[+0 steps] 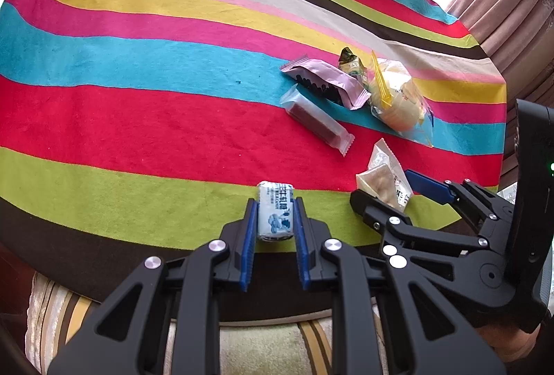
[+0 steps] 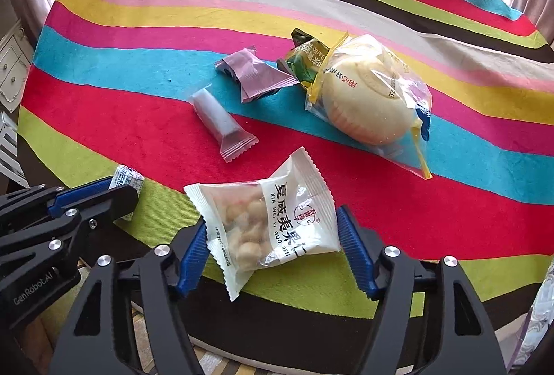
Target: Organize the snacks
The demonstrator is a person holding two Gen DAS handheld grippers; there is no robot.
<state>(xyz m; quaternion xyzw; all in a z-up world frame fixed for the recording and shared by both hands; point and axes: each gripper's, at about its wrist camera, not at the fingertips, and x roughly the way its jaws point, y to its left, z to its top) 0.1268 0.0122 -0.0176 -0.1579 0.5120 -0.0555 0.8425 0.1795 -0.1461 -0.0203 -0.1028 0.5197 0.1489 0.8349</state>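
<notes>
Left wrist view: left fingers (image 1: pixel 276 202) pinch blue candy (image 1: pixel 275 212), lengthwise along them.

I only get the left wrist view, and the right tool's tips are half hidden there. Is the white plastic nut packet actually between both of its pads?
Observer: Yes. In the right wrist view the white plastic nut packet sits between the right tool, with both blue pads touching its side edges.
Operator: Which way does it face?
Observer: Its printed front faces that camera, and pale nuts show through a clear window.
</notes>
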